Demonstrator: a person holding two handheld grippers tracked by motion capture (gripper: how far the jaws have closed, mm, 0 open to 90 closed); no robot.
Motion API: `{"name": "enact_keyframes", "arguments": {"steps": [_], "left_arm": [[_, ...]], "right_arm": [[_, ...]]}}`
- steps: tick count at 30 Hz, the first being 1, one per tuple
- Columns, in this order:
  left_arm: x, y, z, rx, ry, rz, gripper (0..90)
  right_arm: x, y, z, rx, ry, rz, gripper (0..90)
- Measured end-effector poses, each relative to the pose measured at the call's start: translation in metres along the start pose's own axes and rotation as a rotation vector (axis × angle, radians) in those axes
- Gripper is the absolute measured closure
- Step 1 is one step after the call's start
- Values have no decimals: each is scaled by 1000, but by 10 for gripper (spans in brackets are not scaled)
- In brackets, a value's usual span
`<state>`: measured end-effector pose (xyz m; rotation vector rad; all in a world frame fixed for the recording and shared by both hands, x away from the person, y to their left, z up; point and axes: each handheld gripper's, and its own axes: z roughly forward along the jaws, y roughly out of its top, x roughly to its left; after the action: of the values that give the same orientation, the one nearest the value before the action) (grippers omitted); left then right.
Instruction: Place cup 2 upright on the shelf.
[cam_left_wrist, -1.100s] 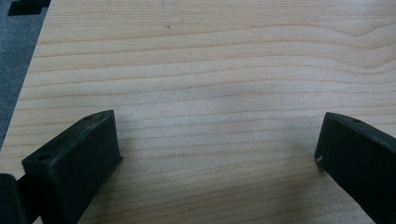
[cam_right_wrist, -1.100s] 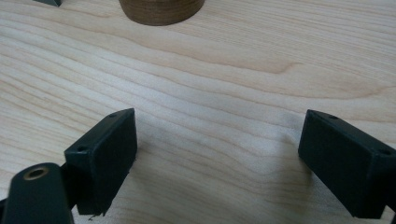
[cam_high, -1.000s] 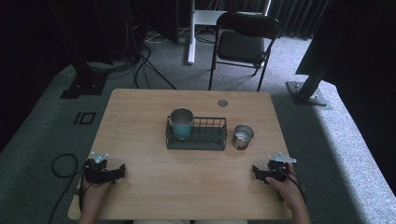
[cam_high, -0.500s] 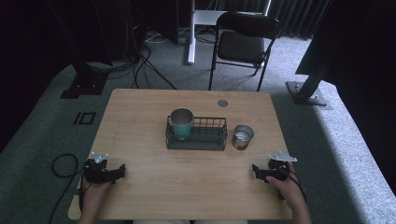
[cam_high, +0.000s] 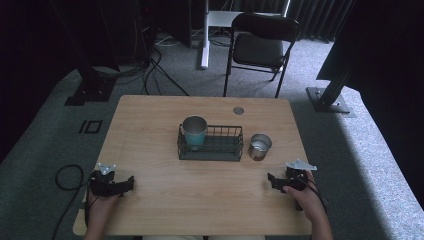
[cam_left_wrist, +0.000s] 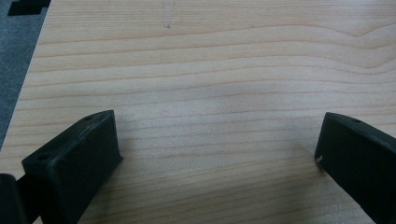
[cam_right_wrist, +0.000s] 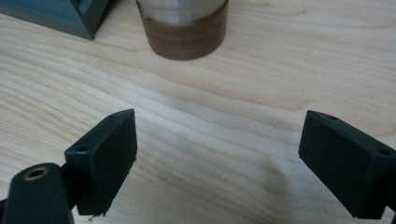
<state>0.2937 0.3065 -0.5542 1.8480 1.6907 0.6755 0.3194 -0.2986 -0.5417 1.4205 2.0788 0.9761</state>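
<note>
Two hand-held grippers rest near my edge of the counter (cam_high: 150, 115) in the high view: my left hand-held gripper (cam_high: 131, 183) well off from the wire basket (cam_high: 212, 150), my right hand-held gripper (cam_high: 270, 179) closer to it, both released. A teal cup (cam_high: 194, 131) stands in the basket's left end; a steel cup (cam_high: 260, 146) stands just right of the basket.

In the left gripper view, my jaws gape over bare wood.

In the right gripper view, the steel cup (cam_right_wrist: 184, 25) sits ahead beside the basket's corner (cam_right_wrist: 70, 16). I judge I should advance straight, keep the jaws wide, straddle the cup low and avoid nudging the basket.
</note>
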Motion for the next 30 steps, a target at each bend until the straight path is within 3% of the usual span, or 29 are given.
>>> {"name": "enact_keyframes", "arguments": {"steps": [24, 30], "left_arm": [[0, 0, 0, 0, 0, 0, 4], [0, 0, 0, -1, 0, -1, 4]], "right_arm": [[9, 22, 9, -71, 25, -1, 114], [10, 29, 12, -125, 19, 7, 113]]}}
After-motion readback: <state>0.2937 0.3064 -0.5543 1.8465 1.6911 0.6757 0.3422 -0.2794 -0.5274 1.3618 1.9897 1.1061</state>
